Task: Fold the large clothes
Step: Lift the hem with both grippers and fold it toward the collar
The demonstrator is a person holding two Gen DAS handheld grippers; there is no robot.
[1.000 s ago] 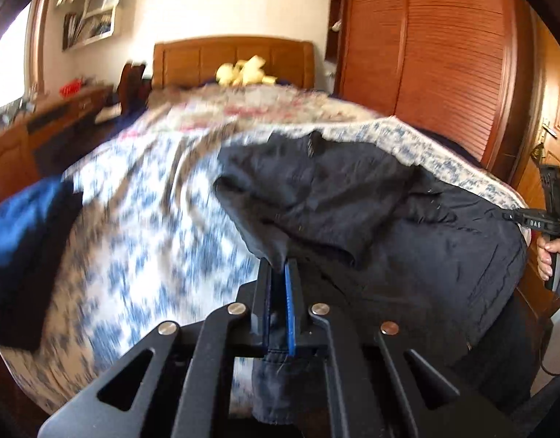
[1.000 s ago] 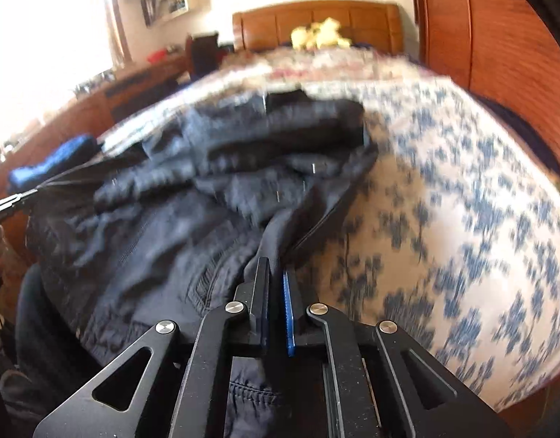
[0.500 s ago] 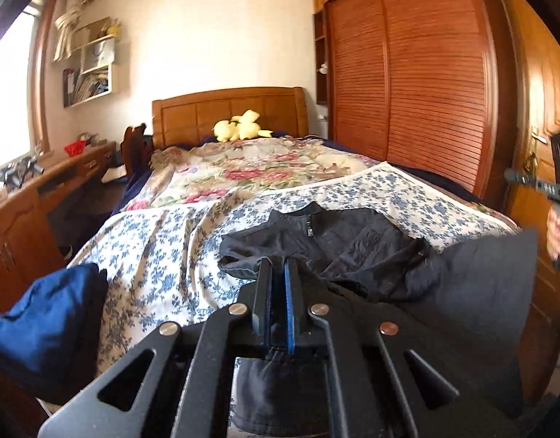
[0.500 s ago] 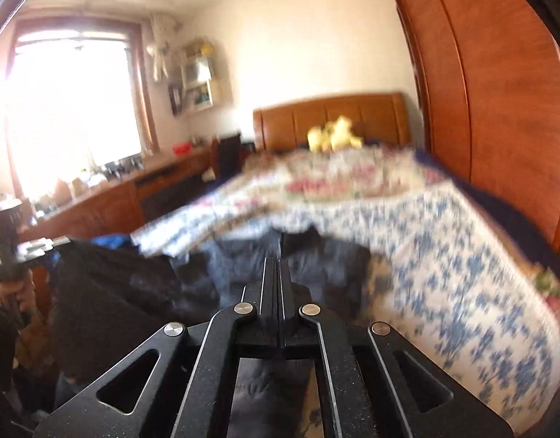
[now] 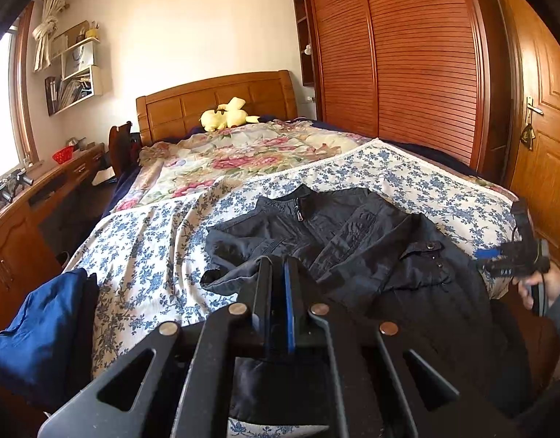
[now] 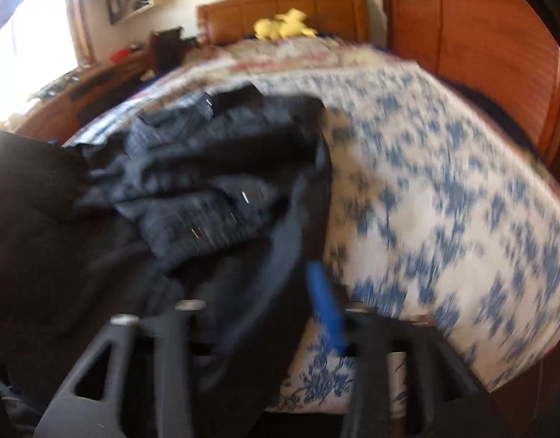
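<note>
Left wrist view: left gripper (image 5: 278,284) has its jaws nearly together, clamped on the near hem of the black jacket (image 5: 338,241). From that grip the hem hangs down between the gripper's arms. The jacket lies front up on the blue-flowered sheet (image 5: 148,255), collar (image 5: 298,200) toward the headboard (image 5: 214,98), one sleeve bunched at its left edge. Bare sheet lies open left of the jacket and beyond the collar. A folded blue garment (image 5: 39,332) sits at the bed's left corner. The wardrobe (image 5: 397,62) and door (image 5: 546,109) close in the bed's right side. At the right edge a hand (image 5: 539,284) holds the right gripper (image 5: 495,255) just off the jacket's right side, over the bed's edge.

Right wrist view, blurred by motion: the right gripper (image 6: 258,292) has its jaws apart, having just been opening. A fold of the jacket (image 6: 221,168) lies between them, and I cannot tell whether either finger touches it. The blue pad (image 6: 325,306) stands clear of it on the right. The jacket is heaped left of centre. A wide stretch of flowered sheet (image 6: 444,200) is free to the right, up to the bed's curved edge.
</note>
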